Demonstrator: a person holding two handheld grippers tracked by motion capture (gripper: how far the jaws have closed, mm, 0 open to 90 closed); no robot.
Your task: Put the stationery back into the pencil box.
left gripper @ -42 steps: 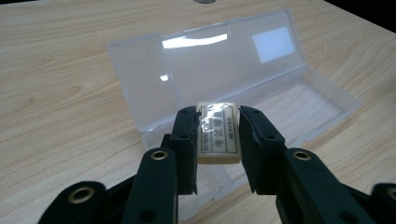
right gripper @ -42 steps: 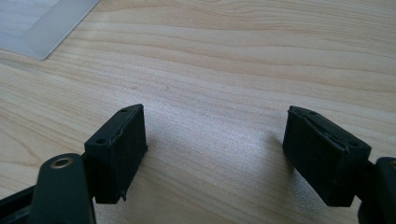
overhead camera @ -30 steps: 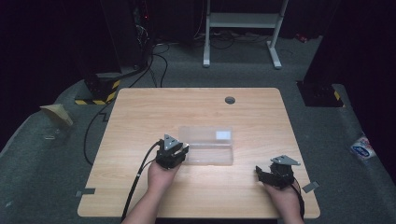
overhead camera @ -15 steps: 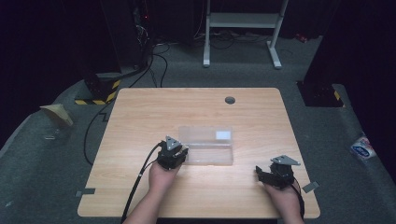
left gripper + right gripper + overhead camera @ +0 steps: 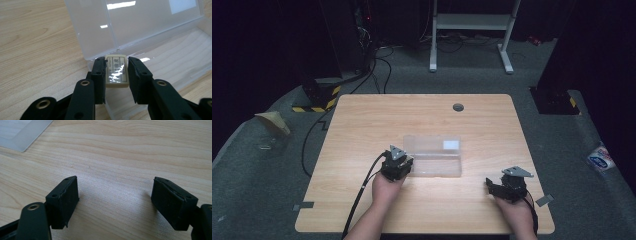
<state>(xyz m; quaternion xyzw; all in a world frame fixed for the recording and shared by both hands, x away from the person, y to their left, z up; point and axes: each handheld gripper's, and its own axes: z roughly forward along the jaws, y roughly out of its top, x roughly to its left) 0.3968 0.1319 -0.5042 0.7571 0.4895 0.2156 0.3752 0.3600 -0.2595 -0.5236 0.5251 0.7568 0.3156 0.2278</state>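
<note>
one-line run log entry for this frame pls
left gripper: shut on small cream eraser over clear plastic hinged case, lid open | right gripper: open, idle over light wooden table

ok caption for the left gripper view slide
Left gripper holding a small cream wrapped eraser over the open clear plastic case.

The eraser's printed label is too blurred to read, and the clear box runs off frame.
</note>
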